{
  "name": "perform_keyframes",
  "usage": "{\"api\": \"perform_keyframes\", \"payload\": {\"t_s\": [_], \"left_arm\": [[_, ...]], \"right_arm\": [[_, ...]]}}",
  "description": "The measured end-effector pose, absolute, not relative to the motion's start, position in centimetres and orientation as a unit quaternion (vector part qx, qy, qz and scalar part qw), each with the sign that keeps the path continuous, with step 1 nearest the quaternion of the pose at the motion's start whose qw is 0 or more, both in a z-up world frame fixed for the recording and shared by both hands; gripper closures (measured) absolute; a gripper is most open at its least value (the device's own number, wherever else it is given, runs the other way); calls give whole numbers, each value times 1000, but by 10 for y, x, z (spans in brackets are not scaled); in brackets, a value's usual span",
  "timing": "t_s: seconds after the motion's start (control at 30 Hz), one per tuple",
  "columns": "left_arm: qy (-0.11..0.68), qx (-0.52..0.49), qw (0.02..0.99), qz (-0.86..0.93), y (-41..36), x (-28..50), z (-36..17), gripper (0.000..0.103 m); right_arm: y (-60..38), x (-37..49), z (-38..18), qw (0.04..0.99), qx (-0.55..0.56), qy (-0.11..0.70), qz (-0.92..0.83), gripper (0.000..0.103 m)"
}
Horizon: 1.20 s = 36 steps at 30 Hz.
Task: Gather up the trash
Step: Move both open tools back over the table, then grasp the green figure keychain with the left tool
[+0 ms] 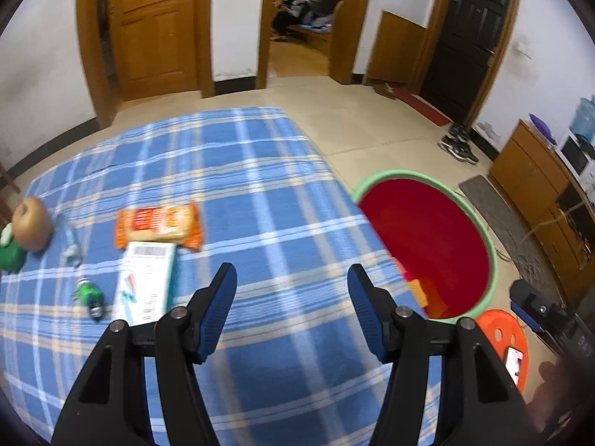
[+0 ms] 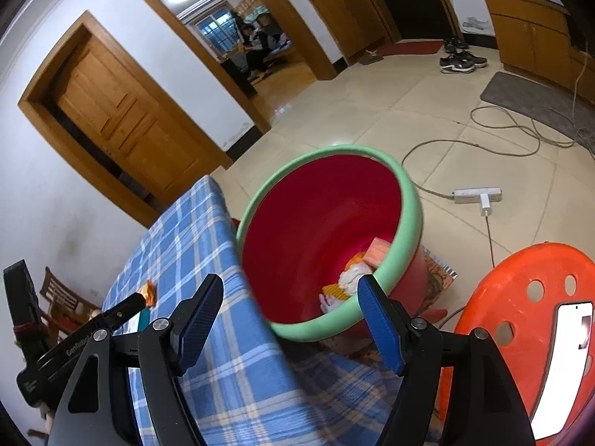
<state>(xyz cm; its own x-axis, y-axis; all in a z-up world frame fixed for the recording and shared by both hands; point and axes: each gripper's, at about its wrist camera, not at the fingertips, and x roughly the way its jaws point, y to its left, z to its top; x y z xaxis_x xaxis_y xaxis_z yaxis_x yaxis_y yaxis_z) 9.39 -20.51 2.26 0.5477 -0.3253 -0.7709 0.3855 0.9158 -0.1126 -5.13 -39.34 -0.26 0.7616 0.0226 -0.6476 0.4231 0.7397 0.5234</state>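
Over the blue checked tablecloth (image 1: 230,171), the left wrist view shows the left gripper (image 1: 292,284) spread wide and holding nothing. Ahead and to its left, toward the left edge of the tabletop, lie a white box (image 1: 147,282) and an orange snack packet (image 1: 160,226) touching it, with a small green bottle (image 1: 89,295) just beside the box. An apple (image 1: 31,228) sits further left and looks like no trash; a careless grab could take it too. From the right wrist view, the right gripper (image 2: 290,297) is likewise spread and empty, poised above the near rim of the red bucket (image 2: 319,219), which stands off the table's right edge and already holds wrappers (image 2: 353,278). Any piece released short of the rim would likely fall to the floor.
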Motion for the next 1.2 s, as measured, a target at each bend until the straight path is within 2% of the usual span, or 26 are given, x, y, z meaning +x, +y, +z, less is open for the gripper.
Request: {"api": "perform_keyframes", "payload": {"t_s": [0.6, 1.0, 1.1, 1.2], "left_arm": [[442, -11, 894, -75, -86, 124, 1, 41], [461, -26, 886, -34, -52, 141, -28, 41], [467, -32, 883, -38, -48, 143, -33, 48], [472, -43, 879, -48, -46, 144, -37, 64]], "right_arm": [[-333, -26, -13, 873, 304, 374, -76, 26], [-308, -10, -15, 873, 283, 392, -64, 26], [-302, -7, -14, 874, 276, 395, -60, 26], [-295, -3, -12, 876, 268, 398, -54, 26]]}}
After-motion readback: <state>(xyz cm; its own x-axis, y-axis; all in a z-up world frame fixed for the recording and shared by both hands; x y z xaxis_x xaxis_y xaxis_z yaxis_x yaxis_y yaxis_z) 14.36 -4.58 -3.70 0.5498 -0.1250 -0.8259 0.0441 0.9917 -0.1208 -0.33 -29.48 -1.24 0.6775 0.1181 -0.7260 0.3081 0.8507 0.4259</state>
